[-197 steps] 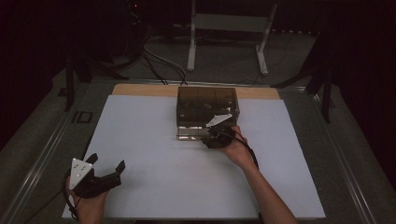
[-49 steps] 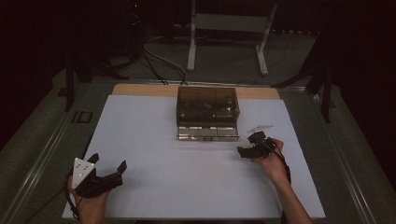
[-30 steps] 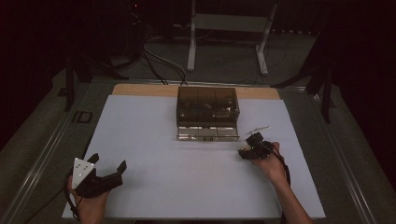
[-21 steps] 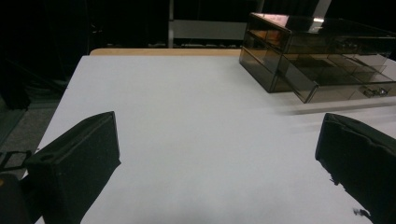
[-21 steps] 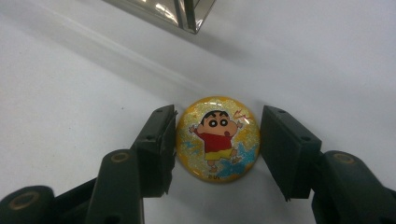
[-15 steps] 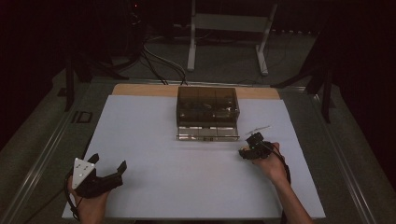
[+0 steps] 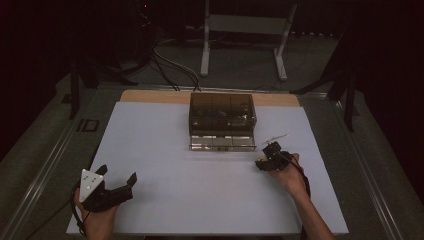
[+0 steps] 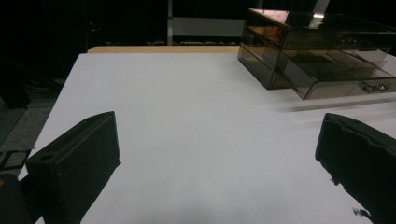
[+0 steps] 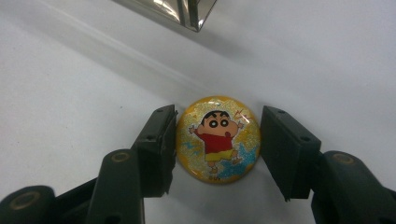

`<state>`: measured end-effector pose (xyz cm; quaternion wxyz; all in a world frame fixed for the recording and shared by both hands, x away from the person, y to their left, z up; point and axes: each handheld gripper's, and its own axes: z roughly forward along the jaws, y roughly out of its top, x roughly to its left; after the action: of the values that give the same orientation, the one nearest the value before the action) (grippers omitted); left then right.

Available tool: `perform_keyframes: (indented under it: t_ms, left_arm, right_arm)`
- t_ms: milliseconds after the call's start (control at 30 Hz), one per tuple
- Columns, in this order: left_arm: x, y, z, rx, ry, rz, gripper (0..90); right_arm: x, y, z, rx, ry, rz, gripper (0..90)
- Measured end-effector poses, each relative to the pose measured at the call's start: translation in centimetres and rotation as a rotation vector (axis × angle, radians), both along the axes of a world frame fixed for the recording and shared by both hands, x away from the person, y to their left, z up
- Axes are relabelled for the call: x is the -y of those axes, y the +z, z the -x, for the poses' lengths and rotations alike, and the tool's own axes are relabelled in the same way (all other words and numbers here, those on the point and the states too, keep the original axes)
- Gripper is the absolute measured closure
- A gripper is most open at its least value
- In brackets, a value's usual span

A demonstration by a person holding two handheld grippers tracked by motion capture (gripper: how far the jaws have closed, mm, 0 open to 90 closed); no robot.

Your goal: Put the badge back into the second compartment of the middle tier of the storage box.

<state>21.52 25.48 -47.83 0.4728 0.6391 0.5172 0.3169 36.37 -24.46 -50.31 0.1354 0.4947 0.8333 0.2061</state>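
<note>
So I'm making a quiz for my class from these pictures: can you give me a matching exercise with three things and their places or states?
Things:
1. left gripper
2. round cartoon badge
3. smoked drawer box

Places or states:
A. at the far middle of the white table
B. open, near the front left corner
C. lying flat between the right gripper jaws

Pairs: 1-B, 2-C, 3-A

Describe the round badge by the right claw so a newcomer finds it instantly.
Start at the smoky clear drawer box at the far middle of the white table. Just off its front right corner, the right claw straddles a round badge lying flat. It is glittery yellow with a cartoon boy in a red shirt.
</note>
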Motion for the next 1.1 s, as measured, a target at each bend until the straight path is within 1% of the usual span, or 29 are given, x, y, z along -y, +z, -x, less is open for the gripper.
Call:
perform_keyframes:
  t_ms: [633,767,1100]
  left_arm:
    - [-0.16,0.03,-0.05,0.002,0.002,0.005,1.2]
    - [-0.13,0.04,-0.05,0.002,0.002,0.004,1.1]
    - [-0.12,0.02,-0.09,0.0,0.0,0.0,1.1]
  right_arm:
    - [0.24,0.23,0.14,-0.003,-0.002,-0.028,47.5]
    - [0.18,0.32,0.24,0.0,0.007,-0.03,47.5]
    - [0.19,0.68,0.46,0.011,0.01,-0.042,47.5]
